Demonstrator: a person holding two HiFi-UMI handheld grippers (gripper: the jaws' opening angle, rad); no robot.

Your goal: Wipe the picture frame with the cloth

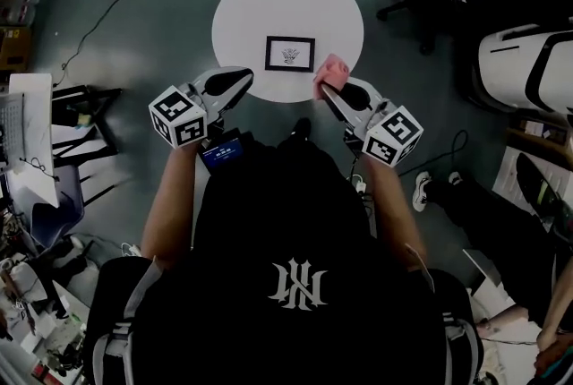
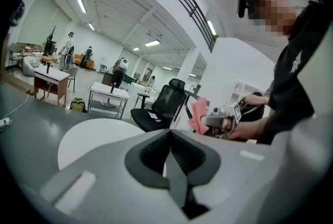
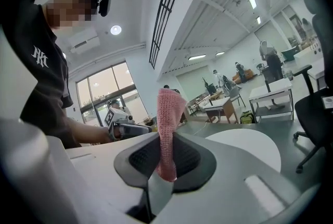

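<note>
A black picture frame (image 1: 290,54) lies flat on the round white desk (image 1: 251,7), nearer the person's edge than the far edge. The right tongs (image 1: 326,89) are clamped on a pink cloth (image 1: 333,70), which stands up between the jaws and hangs over the desk's near right edge, just beside the frame's near right corner. The left tongs (image 1: 242,75) hover at the near left edge, jaws pressed together with nothing between them.
</note>
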